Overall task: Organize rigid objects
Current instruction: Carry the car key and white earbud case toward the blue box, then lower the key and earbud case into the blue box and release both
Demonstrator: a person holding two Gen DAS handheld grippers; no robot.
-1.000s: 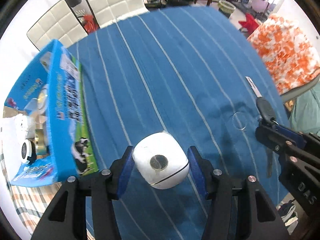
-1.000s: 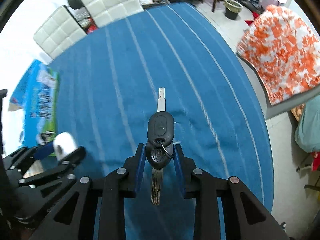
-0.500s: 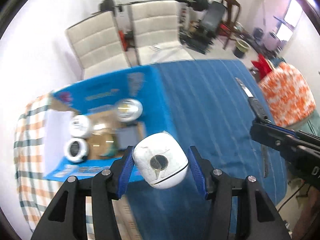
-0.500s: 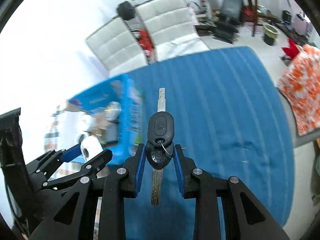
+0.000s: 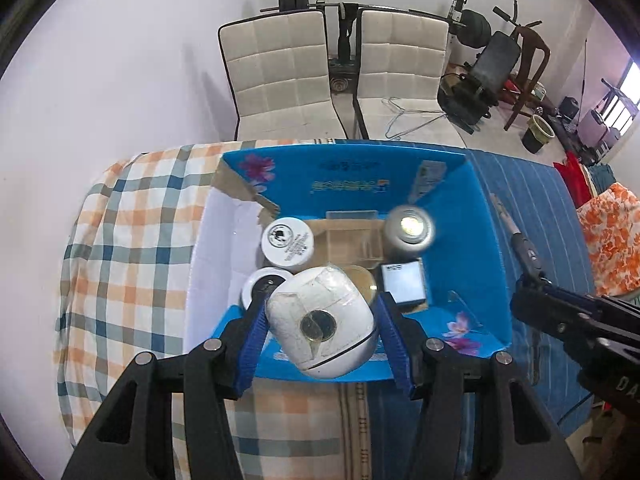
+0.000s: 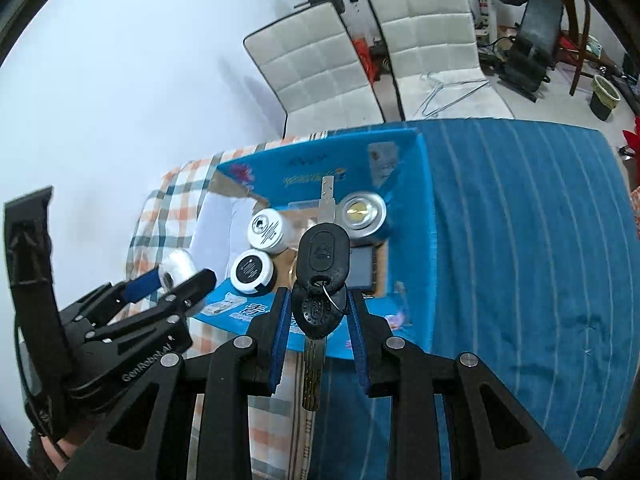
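Note:
My left gripper (image 5: 320, 332) is shut on a white rounded device (image 5: 320, 320) with a dark round lens, held over the near wall of an open blue cardboard box (image 5: 460, 248). In the right wrist view my right gripper (image 6: 318, 312) is shut on a black key bunch (image 6: 322, 256), whose metal blade points out over the same blue box (image 6: 424, 216). The left gripper (image 6: 176, 280) shows at the left of that view with the white device (image 6: 178, 266). In the box lie two white round jars (image 5: 287, 245), a silver can (image 5: 410, 232), a small dark screen (image 5: 402, 284) and a clear holder.
The box stands where a checked cloth (image 5: 132, 240) meets a blue striped tablecloth (image 6: 520, 240). Two white padded chairs (image 5: 280, 76) stand behind the table against the wall. Gym gear and a bin clutter the floor at the far right. An orange patterned seat (image 5: 612, 240) is at the right.
Both grippers have swung from over the blue tablecloth to above the open box, rising, each still holding its object. The box interior now faces the cameras.

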